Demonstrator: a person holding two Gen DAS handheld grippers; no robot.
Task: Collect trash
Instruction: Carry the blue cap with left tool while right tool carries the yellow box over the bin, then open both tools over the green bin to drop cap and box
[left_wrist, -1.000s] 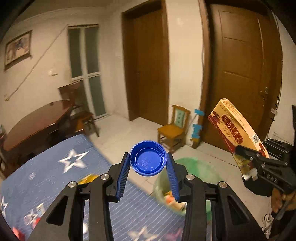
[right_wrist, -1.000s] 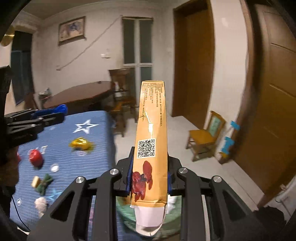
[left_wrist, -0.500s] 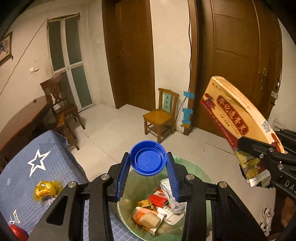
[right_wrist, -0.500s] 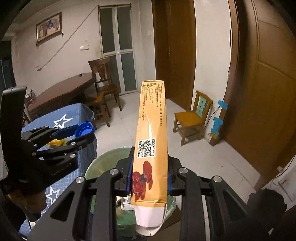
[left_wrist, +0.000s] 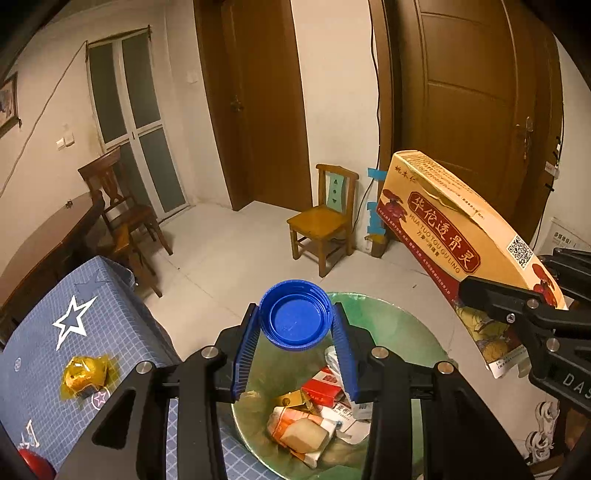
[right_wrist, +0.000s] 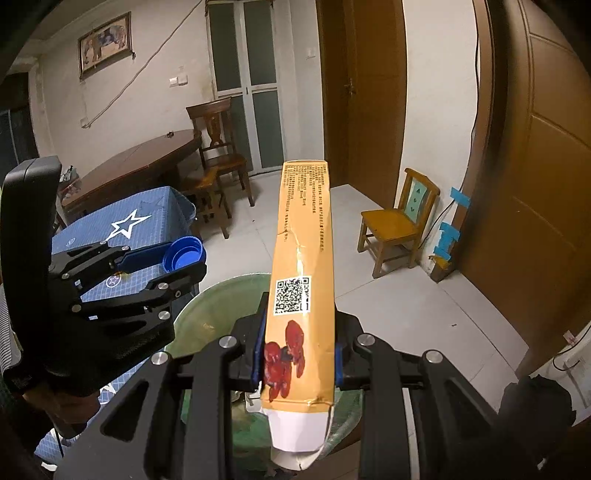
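Both grippers now hang over the green bin (left_wrist: 399, 314), formerly off to one side. Left gripper (left_wrist: 295, 319) jaws clamp a blue cap (left_wrist: 295, 319); right gripper (right_wrist: 297, 354) jaws clamp a yellow box (right_wrist: 301, 266). Trash fills the bin below; a gold wrapper (left_wrist: 83, 374) remains on the counter (left_wrist: 44, 347).

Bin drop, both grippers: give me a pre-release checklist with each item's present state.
1. Left gripper holds the blue cap between its jaws: ok.
2. Cap over the green bin opening in the left wrist view: ok.
3. Right gripper clamps the carton near its lower end: ok.
4. Carton's lower end over the bin in the right wrist view: ok; its long upper part leans out past the rim.
5. Room in the bin: ok, trash covers only the bottom.
6. Carton will fall inside whole: cannot tell.
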